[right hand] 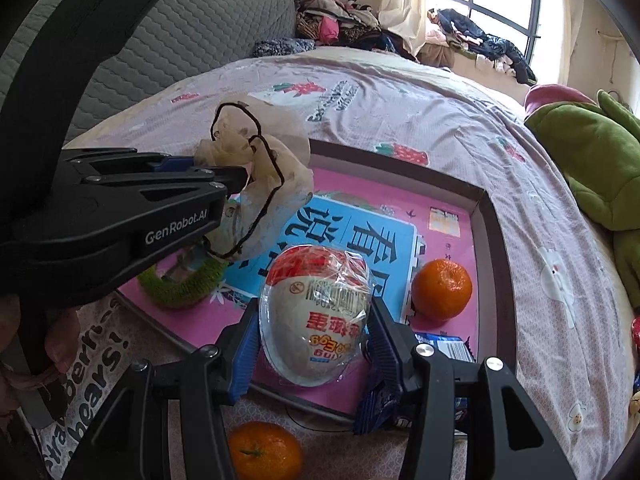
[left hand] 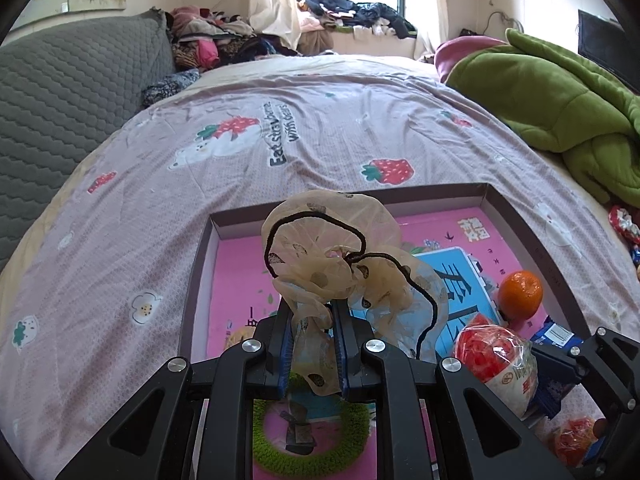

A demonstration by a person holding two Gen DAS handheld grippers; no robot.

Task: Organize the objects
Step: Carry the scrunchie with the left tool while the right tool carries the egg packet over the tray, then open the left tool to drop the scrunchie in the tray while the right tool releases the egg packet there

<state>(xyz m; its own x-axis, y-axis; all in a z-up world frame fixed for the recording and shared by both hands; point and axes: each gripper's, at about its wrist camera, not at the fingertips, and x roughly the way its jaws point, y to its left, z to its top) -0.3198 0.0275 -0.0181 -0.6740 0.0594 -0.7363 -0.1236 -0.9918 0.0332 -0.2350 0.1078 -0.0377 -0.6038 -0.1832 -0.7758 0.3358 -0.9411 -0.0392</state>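
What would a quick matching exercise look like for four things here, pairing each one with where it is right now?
Things:
1. beige scrunchie
2. wrapped egg
3. green scrunchie
4. orange beside the blue card

Places:
A. lying in the tray, near its left edge
B. clamped in the left tool
C. sitting in the tray, right of the card
D. clamped in the right tool

Pairs: 1-B, 2-D, 3-A, 4-C

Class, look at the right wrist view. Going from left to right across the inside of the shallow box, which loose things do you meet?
green fuzzy ring → wrapped egg held in the right claw → orange, all over the shallow box.
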